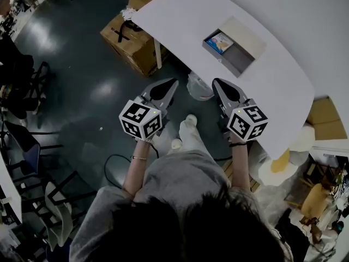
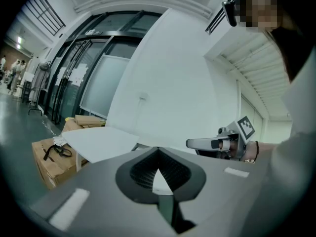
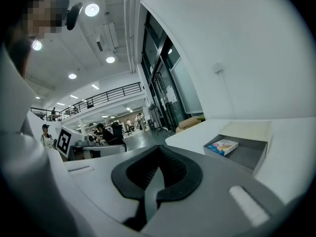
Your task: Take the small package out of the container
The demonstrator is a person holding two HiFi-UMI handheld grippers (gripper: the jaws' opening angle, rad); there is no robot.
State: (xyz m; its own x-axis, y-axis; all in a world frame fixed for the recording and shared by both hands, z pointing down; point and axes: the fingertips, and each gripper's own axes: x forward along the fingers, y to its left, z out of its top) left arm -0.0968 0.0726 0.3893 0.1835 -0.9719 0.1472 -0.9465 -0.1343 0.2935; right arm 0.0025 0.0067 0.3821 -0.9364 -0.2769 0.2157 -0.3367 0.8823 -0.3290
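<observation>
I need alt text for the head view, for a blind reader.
Seen from above, a person holds two grippers, the left gripper and the right gripper, both shut and empty, short of a white table. On the table an open grey container holds a small blue package.

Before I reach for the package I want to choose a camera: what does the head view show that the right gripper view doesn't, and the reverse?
Only the head view: the person's shoes on the floor, and the marker cube on the right gripper. Only the right gripper view: ceiling lights, a balcony railing and distant people at desks. Both: the white table, the grey container on it, the small package lying inside, and the left gripper.
</observation>
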